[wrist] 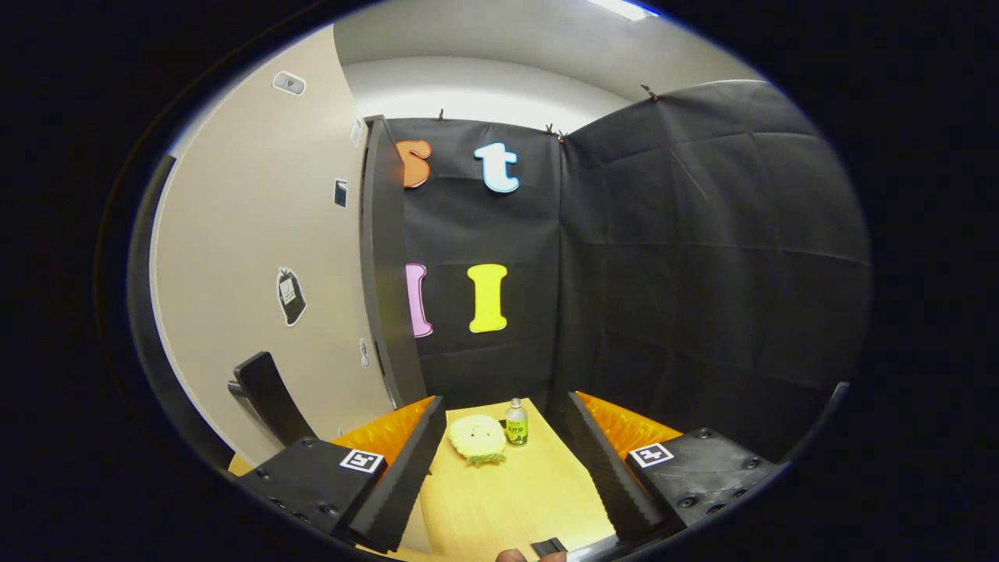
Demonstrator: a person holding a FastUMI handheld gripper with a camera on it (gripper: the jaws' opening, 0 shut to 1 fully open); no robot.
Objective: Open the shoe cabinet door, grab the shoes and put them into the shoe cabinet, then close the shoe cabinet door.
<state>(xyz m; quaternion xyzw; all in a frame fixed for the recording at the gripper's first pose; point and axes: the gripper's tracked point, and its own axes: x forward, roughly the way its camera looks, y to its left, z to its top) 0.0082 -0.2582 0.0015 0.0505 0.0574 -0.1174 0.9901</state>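
My gripper (506, 402) is open, its two fingers (406, 476) spread wide with nothing between them. It is held above a light wooden top (507, 507) that runs forward between the fingers. At the far end of that top, just short of the fingertips, lie a pale yellow plush thing (477, 439) and a small green-labelled bottle (516, 424) standing upright to its right. A bit of a person's finger (511, 556) shows at the near end of the wooden top.
A beige wall (250, 257) stands on the left, with a dark upright post (382, 257) at its end. A black angled part (269, 398) juts out low by that wall. Black cloth walls (702, 257) close off the back and right.
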